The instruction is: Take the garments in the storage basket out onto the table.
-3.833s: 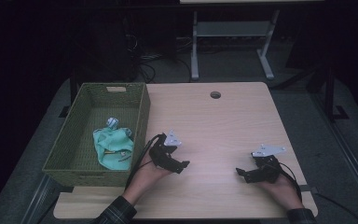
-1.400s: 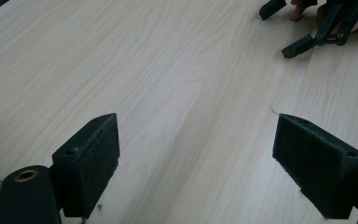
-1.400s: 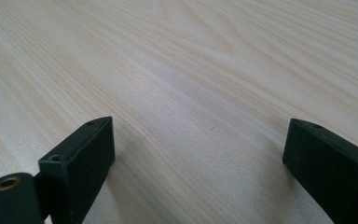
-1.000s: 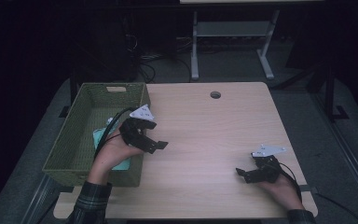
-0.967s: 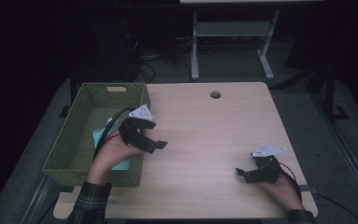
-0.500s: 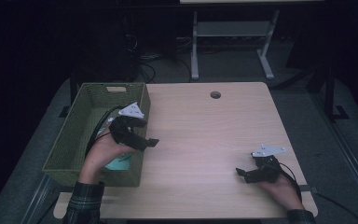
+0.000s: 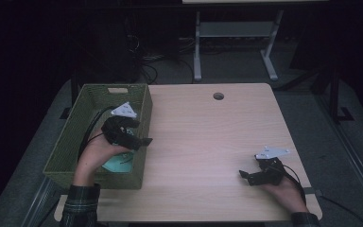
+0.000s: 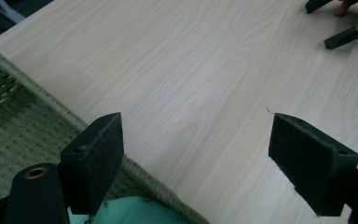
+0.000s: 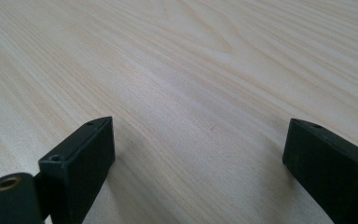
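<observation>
Two grippers are at work on a pale wooden table [image 7: 208, 142], each held in one of the person's hands. From the high view, the left gripper [image 7: 139, 141] hangs above the right-hand wall of a green woven basket [image 7: 71, 142] that stands on the table's left side, its grey three-cornered plate uppermost and its black cable looping back over the basket's inside. Its jaws stand wide apart with nothing between them; in the left gripper view they straddle the basket's rim [image 8: 51, 109], one jaw over the woven inside and the other out over bare wood.

Inside the basket, toward its near end, lies a mint-green cloth [image 7: 116, 163], partly hidden under the left hand [image 7: 94, 151] in the high view. In the left gripper view a small patch of that cloth [image 8: 130, 212] shows at the bottom edge, just inside the rim and right below the jaw on the basket's side. Whether that jaw touches the cloth cannot be told.

Well apart from all this, the right gripper [image 7: 246, 176] sits low near the table's near right corner, held in the right hand [image 7: 286, 189]. Its jaws are also spread wide and empty; the right gripper view looks along them over plain wood grain. It shows far off at the top right corner of the left gripper view too.
</observation>
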`<state>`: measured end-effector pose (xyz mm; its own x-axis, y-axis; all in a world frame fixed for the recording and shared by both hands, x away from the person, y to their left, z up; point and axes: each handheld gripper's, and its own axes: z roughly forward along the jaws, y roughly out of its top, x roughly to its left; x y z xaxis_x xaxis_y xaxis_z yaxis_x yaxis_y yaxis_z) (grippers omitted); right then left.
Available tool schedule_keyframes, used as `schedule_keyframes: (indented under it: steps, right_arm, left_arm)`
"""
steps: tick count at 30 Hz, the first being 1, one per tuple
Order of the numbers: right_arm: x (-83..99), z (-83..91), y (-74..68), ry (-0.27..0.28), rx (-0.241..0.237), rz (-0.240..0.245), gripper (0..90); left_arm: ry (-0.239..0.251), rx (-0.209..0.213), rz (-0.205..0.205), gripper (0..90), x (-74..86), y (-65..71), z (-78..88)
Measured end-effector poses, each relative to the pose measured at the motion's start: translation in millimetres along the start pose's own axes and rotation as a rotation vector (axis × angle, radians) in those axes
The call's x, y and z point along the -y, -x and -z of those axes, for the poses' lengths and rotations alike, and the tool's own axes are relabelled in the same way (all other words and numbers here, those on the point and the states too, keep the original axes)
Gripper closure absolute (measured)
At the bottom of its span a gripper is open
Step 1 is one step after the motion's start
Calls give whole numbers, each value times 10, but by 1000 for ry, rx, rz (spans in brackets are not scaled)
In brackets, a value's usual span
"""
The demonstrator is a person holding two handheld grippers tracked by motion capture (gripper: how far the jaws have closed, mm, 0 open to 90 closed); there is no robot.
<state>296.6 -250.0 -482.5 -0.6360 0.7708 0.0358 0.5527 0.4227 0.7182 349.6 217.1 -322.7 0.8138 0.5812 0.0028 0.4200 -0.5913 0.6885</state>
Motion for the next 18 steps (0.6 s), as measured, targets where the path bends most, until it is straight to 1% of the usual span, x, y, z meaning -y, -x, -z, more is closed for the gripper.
schedule_keyframes:
  steps: [5, 13, 18]
  right_arm:
    - [0, 0, 1, 0, 0, 2, 87]
    - [1, -1, 1, 1, 0, 2, 87]
    - [0, -1, 2, 1, 1, 2, 87]
  left_arm:
    - [-2, -12, 15, 175, 35, -43, 42]
    - [-2, -60, 44, 176, 115, -144, 136]
    - [-2, -79, 63, 192, 169, -200, 185]
